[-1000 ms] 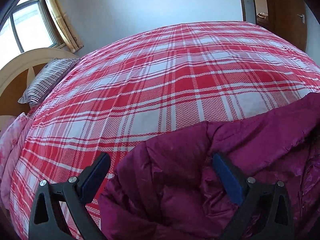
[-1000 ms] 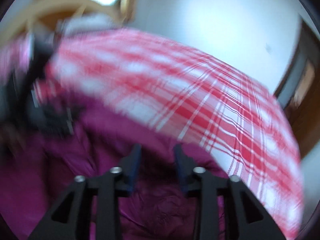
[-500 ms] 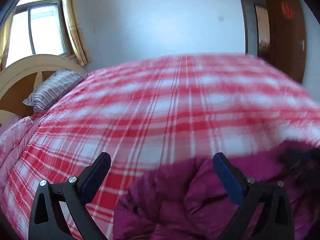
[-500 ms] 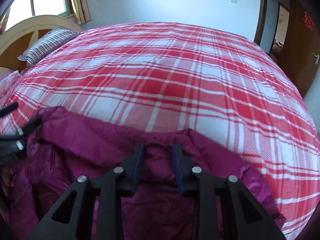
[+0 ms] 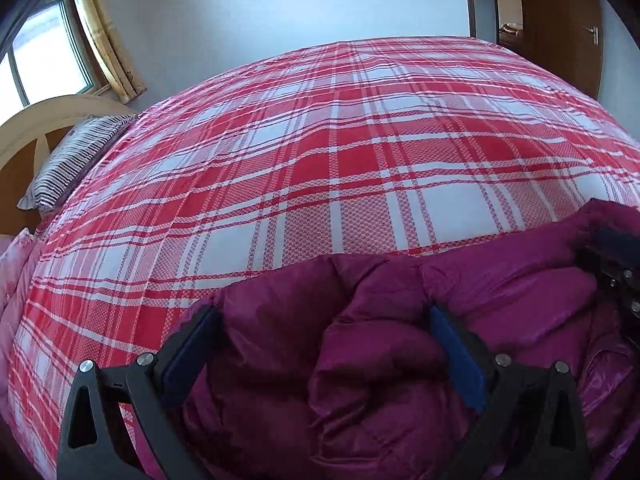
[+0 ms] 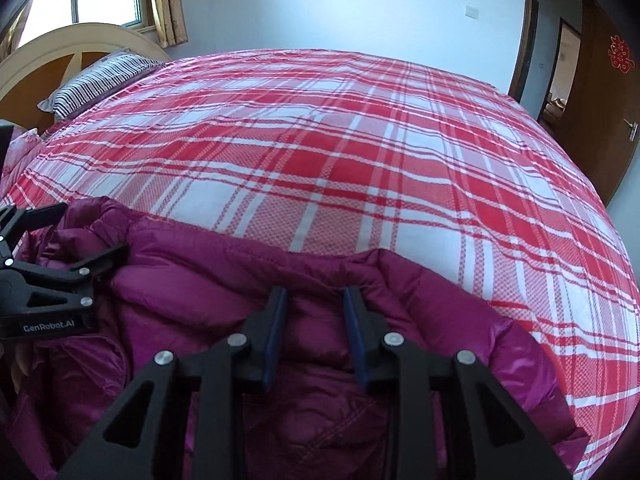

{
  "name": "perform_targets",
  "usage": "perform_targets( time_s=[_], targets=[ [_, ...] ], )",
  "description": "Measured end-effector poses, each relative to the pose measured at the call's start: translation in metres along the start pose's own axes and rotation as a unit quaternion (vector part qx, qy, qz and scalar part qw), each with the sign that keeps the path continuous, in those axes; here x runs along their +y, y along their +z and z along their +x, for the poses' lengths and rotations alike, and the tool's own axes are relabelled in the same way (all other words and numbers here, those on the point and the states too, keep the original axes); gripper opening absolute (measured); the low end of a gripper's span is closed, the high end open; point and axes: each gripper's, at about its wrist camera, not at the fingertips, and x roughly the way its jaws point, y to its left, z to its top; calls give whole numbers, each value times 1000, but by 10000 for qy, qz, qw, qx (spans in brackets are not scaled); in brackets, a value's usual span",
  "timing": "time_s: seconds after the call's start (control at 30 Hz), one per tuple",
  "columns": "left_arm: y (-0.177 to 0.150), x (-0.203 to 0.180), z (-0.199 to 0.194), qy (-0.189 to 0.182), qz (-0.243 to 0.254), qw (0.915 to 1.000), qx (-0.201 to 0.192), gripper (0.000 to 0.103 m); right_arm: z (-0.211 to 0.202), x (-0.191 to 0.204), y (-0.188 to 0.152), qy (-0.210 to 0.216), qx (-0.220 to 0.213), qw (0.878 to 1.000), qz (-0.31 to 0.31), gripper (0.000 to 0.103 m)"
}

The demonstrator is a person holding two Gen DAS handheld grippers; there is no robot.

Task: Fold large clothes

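Right wrist view: the jacket (image 6: 224, 272), a puffy magenta quilted coat with a slick sheen and stitched seams, lies bunched at the near edge of the bed (image 6: 340, 152). Its padded rim runs as a rounded roll across the frame. The right gripper (image 6: 314, 312) has its jaws drawn fairly narrow, with a raised fold of the jacket between the blue pads (image 6: 276, 332); the pads appear to press the cloth on both sides. At the left edge the left gripper (image 6: 76, 236), black plastic with silver screws and white lettering, stands with its jaws wide apart, over the jacket's far end.

Left wrist view: the left gripper (image 5: 320, 320) straddles a thick puffed bulge of the jacket (image 5: 360, 360). Its jaws are spread wide, and the pads (image 5: 456, 356) sit at either flank of the bulge; I cannot tell whether they squeeze it. The right gripper (image 5: 616, 264) shows as a dark shape at the right edge, on the cloth.

The bed (image 5: 340, 168) is covered with a flat woven sheet in red and white plaid. A striped pillow (image 5: 76, 164) leans by the curved wooden headboard (image 5: 36, 128). Behind stand a pale wall (image 5: 280, 8), a window (image 5: 44, 48) with yellow curtains (image 5: 108, 44), and a brown door (image 5: 560, 24).
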Motion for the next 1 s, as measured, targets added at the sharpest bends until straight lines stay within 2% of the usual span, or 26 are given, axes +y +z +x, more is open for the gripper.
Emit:
perform_targets(
  time_s=[0.3, 1.0],
  targets=[
    [-2, -8, 4, 257, 105, 9996, -92, 102, 6, 7, 0, -165, 103, 9997, -154, 33],
    [-1, -13, 7, 316, 119, 9994, -114, 102, 9, 6, 0, -129, 136, 9998, -103, 33]
  ],
)
